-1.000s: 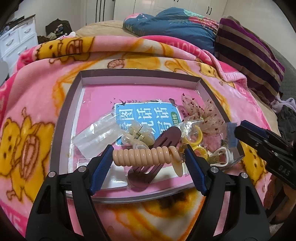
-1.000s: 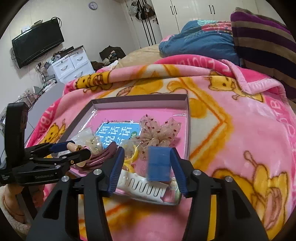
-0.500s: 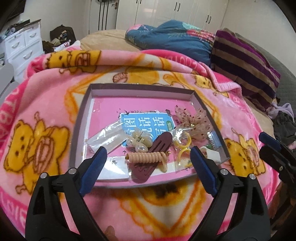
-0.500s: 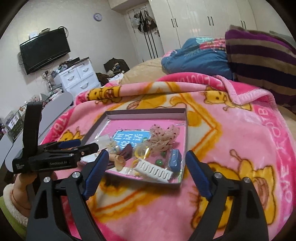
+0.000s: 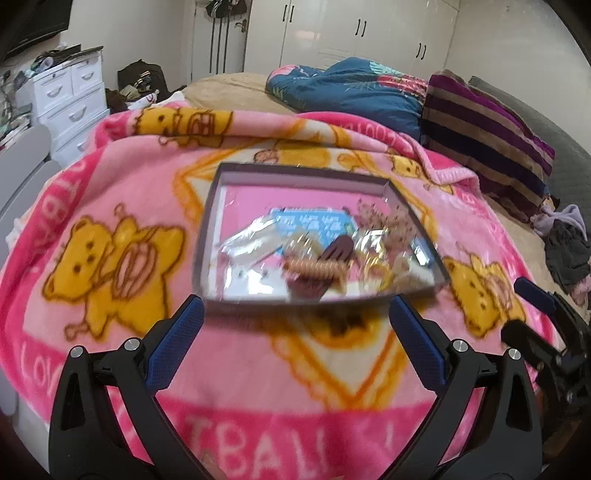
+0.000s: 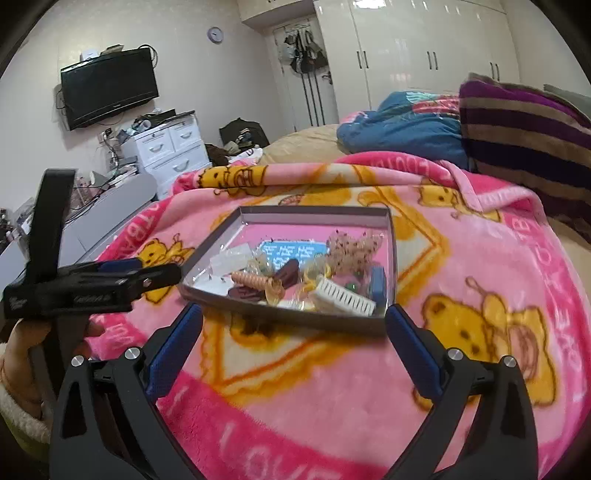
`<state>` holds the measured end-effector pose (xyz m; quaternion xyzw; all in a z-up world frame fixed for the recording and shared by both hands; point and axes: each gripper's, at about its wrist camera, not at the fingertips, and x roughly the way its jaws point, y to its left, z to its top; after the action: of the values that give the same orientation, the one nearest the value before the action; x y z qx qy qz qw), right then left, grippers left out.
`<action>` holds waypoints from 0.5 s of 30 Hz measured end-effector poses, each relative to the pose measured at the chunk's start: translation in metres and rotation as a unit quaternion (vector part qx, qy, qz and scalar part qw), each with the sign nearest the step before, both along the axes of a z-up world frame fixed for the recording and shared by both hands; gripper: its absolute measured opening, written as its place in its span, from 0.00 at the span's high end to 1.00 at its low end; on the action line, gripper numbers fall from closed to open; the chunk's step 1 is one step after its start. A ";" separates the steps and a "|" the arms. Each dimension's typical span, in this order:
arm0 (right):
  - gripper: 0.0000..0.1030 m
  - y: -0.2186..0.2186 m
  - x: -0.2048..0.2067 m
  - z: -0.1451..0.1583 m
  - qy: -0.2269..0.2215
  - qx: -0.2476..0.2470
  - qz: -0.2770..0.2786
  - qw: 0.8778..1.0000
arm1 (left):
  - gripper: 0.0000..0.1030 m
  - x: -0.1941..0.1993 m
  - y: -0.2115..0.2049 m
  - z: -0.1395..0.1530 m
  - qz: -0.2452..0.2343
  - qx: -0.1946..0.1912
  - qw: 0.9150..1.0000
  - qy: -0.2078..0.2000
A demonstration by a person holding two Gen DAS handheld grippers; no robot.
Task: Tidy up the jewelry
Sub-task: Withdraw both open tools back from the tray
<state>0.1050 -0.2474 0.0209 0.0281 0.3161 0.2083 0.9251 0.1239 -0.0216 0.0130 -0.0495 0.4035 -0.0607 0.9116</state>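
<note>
Where bears dance: pink blanket [image 6: 461, 258].

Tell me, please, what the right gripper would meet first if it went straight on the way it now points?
Probably the near wall of the grey tray: the open right gripper frames it, with the white comb just behind. Depth is uncertain.

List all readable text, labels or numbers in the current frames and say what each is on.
"TBAL", cut off: pink blanket, near edge, left wrist view.
"LOV": same blanket, left border.
"L OVE", cut off: same blanket, near edge, right wrist view.
Blue card in the tray: white characters, too blurred to read.
Left gripper body: white print, too blurred.
Wall clock: too small.
</note>
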 end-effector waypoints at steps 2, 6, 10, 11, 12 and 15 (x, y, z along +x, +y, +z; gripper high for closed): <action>0.04 0.002 -0.005 -0.007 0.007 0.007 -0.002 1.000 | 0.09 -0.011 0.004 -0.009 0.004 0.003 1.000 0.003; 0.04 0.010 -0.014 -0.012 -0.015 -0.023 -0.010 1.000 | 0.09 -0.028 0.013 -0.022 0.013 0.008 1.000 0.002; 0.04 0.015 -0.019 -0.019 -0.014 -0.021 -0.012 1.000 | 0.09 -0.039 0.017 -0.030 0.016 0.002 1.000 -0.004; 0.04 0.016 -0.019 -0.021 -0.011 -0.019 -0.013 1.000 | 0.09 -0.041 0.016 -0.032 0.017 0.008 1.000 -0.009; 0.04 0.017 -0.019 -0.023 -0.005 -0.017 -0.014 1.000 | 0.09 -0.043 0.016 -0.033 0.019 0.011 1.000 -0.012; 0.04 0.020 -0.019 -0.028 0.004 -0.016 -0.016 1.000 | 0.09 -0.047 0.015 -0.039 0.013 0.006 1.000 -0.014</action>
<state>0.0863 -0.2276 -0.0073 0.0186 0.3227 0.1886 0.9273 0.0766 -0.0063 -0.0258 -0.0484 0.3907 -0.0472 0.9180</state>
